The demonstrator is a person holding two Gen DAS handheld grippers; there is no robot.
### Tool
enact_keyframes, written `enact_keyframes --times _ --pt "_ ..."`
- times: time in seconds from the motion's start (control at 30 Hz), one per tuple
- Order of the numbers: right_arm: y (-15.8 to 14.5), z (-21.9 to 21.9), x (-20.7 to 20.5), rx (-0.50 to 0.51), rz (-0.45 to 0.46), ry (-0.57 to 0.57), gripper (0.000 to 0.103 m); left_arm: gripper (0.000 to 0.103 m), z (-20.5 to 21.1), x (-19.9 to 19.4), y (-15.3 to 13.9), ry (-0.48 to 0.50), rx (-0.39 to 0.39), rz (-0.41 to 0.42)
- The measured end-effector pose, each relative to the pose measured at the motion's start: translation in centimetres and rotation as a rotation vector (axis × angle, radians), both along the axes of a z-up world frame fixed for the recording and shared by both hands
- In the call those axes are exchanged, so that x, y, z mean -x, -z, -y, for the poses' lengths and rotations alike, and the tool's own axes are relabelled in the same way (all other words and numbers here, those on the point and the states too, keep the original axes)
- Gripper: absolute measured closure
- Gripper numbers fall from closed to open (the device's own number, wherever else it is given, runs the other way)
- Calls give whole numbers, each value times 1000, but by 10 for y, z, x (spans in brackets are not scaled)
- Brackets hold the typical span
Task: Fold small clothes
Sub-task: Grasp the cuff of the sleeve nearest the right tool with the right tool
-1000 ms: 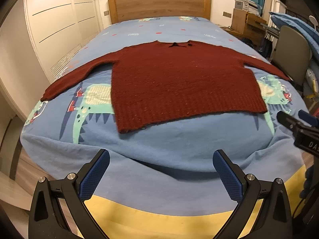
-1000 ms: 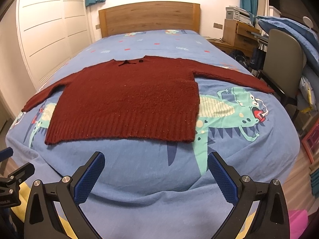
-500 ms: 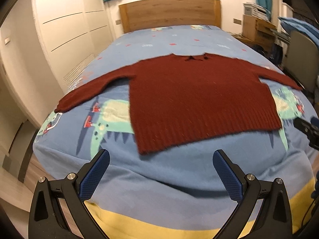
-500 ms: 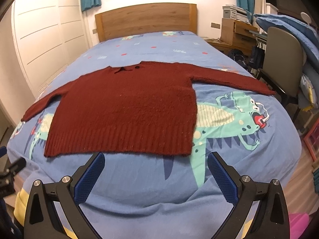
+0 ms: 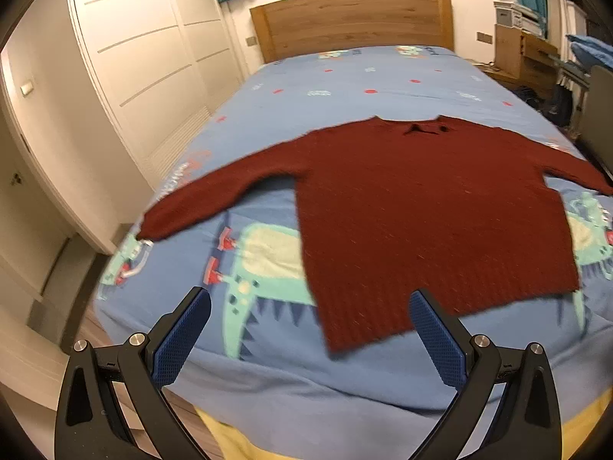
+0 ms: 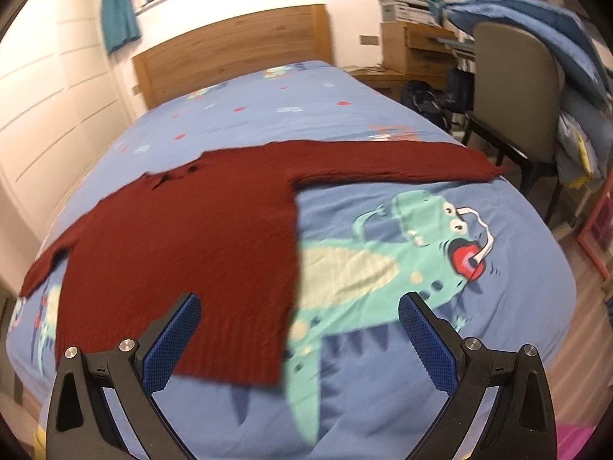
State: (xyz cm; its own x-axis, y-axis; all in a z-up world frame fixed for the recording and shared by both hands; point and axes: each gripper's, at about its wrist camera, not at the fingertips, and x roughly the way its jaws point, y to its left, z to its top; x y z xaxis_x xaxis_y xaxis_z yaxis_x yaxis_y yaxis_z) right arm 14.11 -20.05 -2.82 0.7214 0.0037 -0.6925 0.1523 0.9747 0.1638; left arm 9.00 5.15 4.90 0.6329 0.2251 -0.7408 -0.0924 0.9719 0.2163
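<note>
On the bed (image 5: 383, 84), one sweater (image 5: 421, 222) lies flat and face up across a blue cover printed with cartoon monsters, collar toward the headboard (image 5: 352, 19), ribbed hem toward the foot, both sleeves spread straight out to the sides. Left gripper (image 5: 310, 341) and right gripper (image 6: 299, 341) each hover above the near edge of the bed with jaws wide apart, holding nothing; neither touches the knit. By the look of it the garment is a thick, soft knit: light enough to lift by one edge, limp rather than stiff, likely to sag and stretch where pinched, and not slippery against the cotton cover (some drag is to be expected when a panel is pulled across). Sensible holds, judged from the layout, are the left cuff (image 5: 153, 226) and the right cuff (image 6: 486, 170) for turning the sleeves inward, then the two hem corners, the left one (image 5: 337, 345) and the right one (image 6: 268, 375), for bringing the bottom up toward the collar. No fold has been made as yet. Count: one sweater, two sleeves, two grippers, one bed; a chair (image 6: 509, 88) stands beside the bed on the right, clear of the work. Both views are somewhat blurred, so fine stitch detail cannot be read.
</note>
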Motion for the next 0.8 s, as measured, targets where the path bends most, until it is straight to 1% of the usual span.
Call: enact_keyframes --times 0.1,0.27,0.33,0.47,0.57,0.6,0.7,0.8 --pt "7 31 -20 -58 -3 37 0 1 -7 -17 -1 -38 -27 -21" --pt "25 91 -63 -160 -11 108 0 1 -23 -44 0 -126 -16 -54" --pt "39 122 -81 -238 -25 157 0 1 -26 -53 -1 -143 -27 -59" --pt "63 173 -111 -351 -53 263 1 1 -31 -68 0 -180 -35 -66" --pt "81 212 -132 -442 -62 342 5 1 -36 -79 4 -203 -27 -80" --pt "84 220 -136 -457 -64 355 7 1 -37 -81 6 -211 -26 -85" --pt "93 248 -152 -497 -64 400 8 1 -38 -87 12 -229 -33 -98" --pt "99 270 -161 -546 -35 429 8 1 -36 -93 18 -240 -57 -106"
